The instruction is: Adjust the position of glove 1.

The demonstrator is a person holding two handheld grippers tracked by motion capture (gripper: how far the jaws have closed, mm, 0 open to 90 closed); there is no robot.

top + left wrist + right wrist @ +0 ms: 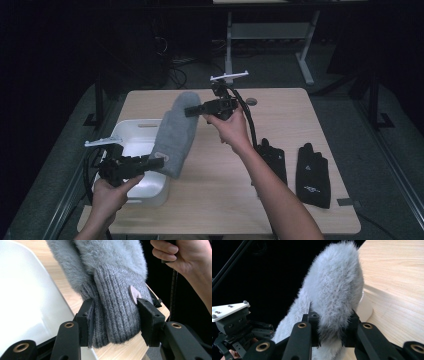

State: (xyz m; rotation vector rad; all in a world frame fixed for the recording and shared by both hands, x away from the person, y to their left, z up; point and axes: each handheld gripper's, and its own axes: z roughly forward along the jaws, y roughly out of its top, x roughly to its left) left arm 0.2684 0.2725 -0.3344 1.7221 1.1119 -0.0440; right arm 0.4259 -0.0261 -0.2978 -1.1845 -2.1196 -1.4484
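Above the left half of the tabletop, a grey mitten [175, 134] hangs stretched between the two grippers, clear of the wood. The left gripper [150, 164] is clamped on the ribbed knit cuff; its own view shows the pads pressing both sides of the ribbing, beside a small round tag [134, 294]. The right gripper [192, 111] is closed on the fluffy fingertip end, the pile bulging over its jaws. A white bin [137, 131] sits at the left edge, partly under the mitten. Two black gloves [312, 175] lie flat near the right front corner.

Handling, as judged: light, soft, limp; it will sag if one end is let go. The cuff offers the firmer hold; the fur may slip.

Not determined: the bin's contents, hidden by mitten and glare, and the nearer black glove, partly covered by the right forearm.
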